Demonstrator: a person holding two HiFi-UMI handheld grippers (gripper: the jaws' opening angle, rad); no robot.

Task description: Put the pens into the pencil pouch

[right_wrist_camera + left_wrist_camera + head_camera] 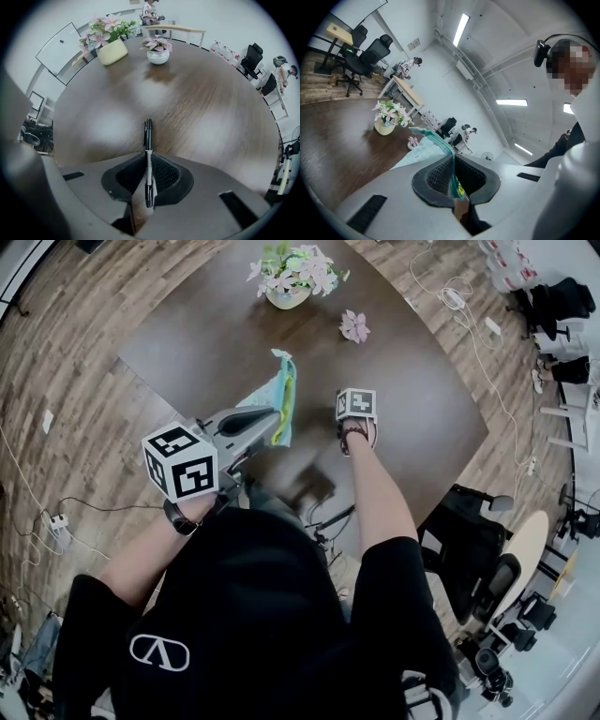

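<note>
The left gripper [453, 183] is clamped on the rim of the teal pencil pouch [421, 149]; what is inside the pouch can't be made out. On the brown table [211, 117] beyond it, a flower pot [287, 296] stands at twelve o'clock and a smaller plant [354, 326] at one. At the pouch's three o'clock, the right gripper [148, 176] grips a black pen [148, 136], which runs twelve-to-six between its jaws.
</note>
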